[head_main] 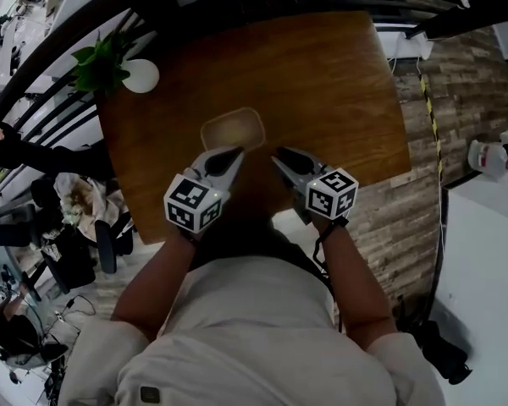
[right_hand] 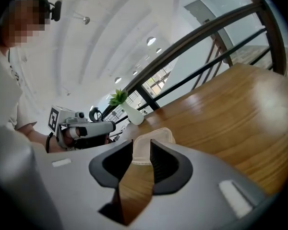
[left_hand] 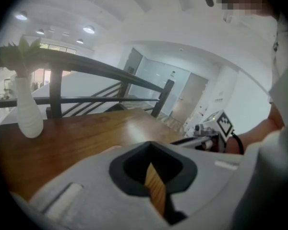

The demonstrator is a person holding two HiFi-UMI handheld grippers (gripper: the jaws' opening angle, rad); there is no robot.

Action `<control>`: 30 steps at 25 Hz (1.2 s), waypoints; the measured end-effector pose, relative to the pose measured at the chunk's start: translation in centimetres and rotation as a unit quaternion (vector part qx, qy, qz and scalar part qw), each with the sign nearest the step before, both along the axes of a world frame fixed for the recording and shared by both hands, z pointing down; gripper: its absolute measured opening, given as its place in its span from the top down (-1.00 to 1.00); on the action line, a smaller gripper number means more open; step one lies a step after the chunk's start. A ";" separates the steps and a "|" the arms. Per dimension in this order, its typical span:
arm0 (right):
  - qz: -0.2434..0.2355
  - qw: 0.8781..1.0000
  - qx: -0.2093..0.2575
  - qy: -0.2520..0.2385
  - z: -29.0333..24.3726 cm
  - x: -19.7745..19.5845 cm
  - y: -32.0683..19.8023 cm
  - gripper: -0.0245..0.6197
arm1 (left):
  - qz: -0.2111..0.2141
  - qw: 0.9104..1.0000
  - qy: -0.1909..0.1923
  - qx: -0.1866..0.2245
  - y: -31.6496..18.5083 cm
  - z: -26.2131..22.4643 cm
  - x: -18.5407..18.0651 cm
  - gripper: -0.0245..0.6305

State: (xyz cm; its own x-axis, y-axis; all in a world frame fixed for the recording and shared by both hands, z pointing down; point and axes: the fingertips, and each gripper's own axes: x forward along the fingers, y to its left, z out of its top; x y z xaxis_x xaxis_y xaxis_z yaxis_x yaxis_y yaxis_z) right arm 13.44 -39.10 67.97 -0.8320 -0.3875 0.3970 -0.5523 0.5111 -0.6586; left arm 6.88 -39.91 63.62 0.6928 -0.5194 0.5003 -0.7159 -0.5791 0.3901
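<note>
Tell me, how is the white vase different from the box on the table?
The vase is white and stands tall; the box is pale and low. The vase holds a green plant; the box looks empty. The vase is at the table's corner; the box is near its middle. Both sit on the wooden table.

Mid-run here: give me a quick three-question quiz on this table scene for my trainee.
1. True or false: the right gripper has its jaws apart.
2. Where on the wooden table does the white vase stand? A) far left corner B) near right corner C) centre
3. Fill in: the thing lying on the wood just ahead of the left gripper and the right one is a shallow, pale ____.
Key: 1 true; 2 A; 3 container.
</note>
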 end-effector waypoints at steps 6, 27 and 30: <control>0.002 0.999 -0.045 -0.015 4.6 -0.3 -0.8 0.53 | 0.012 1.000 -0.004 -0.020 -0.7 2.8 -0.3 0.92; 0.001 0.982 -0.165 -0.093 12.0 -1.6 -2.1 0.56 | 0.022 0.998 -0.006 -0.061 -2.5 7.3 -0.7 0.92; 0.002 0.981 -0.168 -0.095 12.1 -1.7 -2.3 0.64 | 0.021 0.998 -0.004 -0.064 -2.7 7.5 -0.7 0.91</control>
State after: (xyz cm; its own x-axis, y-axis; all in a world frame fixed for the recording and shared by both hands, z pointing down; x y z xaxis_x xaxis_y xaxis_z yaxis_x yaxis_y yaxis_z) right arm 11.75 -41.37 80.12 -0.9026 -0.2643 0.3399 -0.4039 0.2463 -0.8810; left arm 6.20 -42.64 71.15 0.7085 -0.4220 0.5657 -0.6953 -0.5549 0.4569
